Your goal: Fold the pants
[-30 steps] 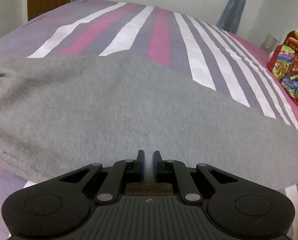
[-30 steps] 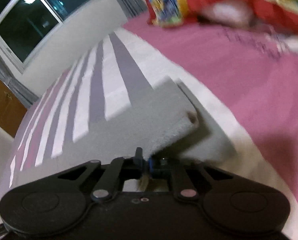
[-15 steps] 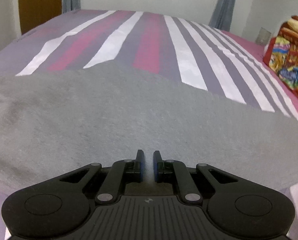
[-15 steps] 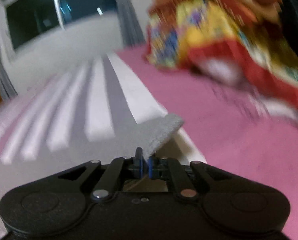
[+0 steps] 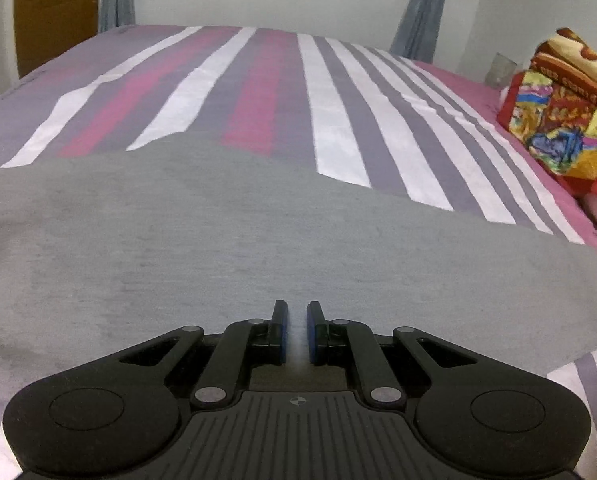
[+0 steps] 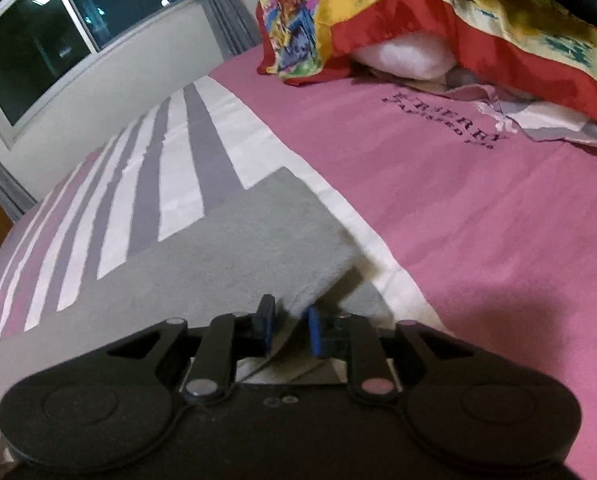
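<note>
The grey pants lie spread across the striped bed, filling the lower half of the left wrist view. My left gripper is shut on the near edge of the pants, with grey cloth pinched between its blue pads. In the right wrist view the pants end in a corner that lies on a lower layer. My right gripper sits at that corner with its jaws parted, and the cloth edge lies loose between the fingers.
The bed sheet has white, purple and pink stripes and a plain pink band on the right. A bright red and yellow pillow lies at the head, also in the left wrist view. Window and curtains stand behind.
My right gripper has opened and let the pant corner down onto the lower layer. My left gripper has stayed shut on the cloth and lifted slightly, showing more of the bed.
</note>
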Demonstrator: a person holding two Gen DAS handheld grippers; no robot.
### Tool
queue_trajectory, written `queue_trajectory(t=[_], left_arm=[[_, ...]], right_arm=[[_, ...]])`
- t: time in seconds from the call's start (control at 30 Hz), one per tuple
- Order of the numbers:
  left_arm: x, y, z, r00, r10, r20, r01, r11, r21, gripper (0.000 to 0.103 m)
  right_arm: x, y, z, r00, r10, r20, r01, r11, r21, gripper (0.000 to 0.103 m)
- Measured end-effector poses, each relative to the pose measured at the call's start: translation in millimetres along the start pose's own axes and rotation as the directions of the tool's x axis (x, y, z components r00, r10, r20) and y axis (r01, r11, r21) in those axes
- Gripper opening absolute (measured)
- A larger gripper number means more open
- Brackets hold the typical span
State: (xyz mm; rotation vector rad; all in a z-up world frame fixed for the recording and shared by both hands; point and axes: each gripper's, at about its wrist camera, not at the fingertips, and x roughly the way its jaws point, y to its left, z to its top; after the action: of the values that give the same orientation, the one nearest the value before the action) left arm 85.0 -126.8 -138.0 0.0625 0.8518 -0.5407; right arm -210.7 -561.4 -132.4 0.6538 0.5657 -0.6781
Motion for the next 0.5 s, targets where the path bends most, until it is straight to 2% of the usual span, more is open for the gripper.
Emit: queue_trajectory(t=[0.1, 0.2, 0.3, 0.33, 0.37, 0.43, 0.5], left_arm=[[1, -2, -1, 1.000, -0.003, -0.007, 0.003, 1.000, 0.005, 0.008], [3, -3, 0, 1.000, -0.003, -0.013, 0.003, 1.000, 0.009, 0.008], [1, -6, 3, 1.000, -0.018, -0.011, 0.018, 1.000, 0.005, 0.008], [0, -8, 4, 1.000, -0.025, -0.010, 0.025, 1.000, 0.010, 0.008], [0, -11, 5, 0.999, -0.035, -0.010, 0.035, 0.999, 0.017, 0.008], [1, -17, 9, 0.998, -0.055, -0.011, 0.055, 0.998, 0.027, 0.008], [6, -26, 15, 0.998, -0.068, -0.015, 0.069, 0.997, 0.035, 0.008]], right_arm=[[-8, -4, -8, 1.000, -0.001, 0.007, 0.001, 1.000, 0.013, 0.007], [-10, -3, -19, 1.000, -0.008, -0.019, 0.008, 1.000, -0.020, 0.007], [-15, -3, -15, 0.999, -0.025, -0.023, 0.025, 0.999, -0.022, 0.009], [-21, 0, -13, 0.998, -0.061, 0.011, 0.061, 0.997, -0.039, 0.024], [-29, 4, -12, 0.990, -0.117, 0.073, 0.121, 0.991, -0.058, 0.031], [-42, 12, -8, 0.983, -0.104, 0.149, 0.118, 0.989, -0.089, 0.031], [-40, 28, -4, 0.987, -0.068, 0.142, 0.090, 0.984, -0.155, 0.030]])
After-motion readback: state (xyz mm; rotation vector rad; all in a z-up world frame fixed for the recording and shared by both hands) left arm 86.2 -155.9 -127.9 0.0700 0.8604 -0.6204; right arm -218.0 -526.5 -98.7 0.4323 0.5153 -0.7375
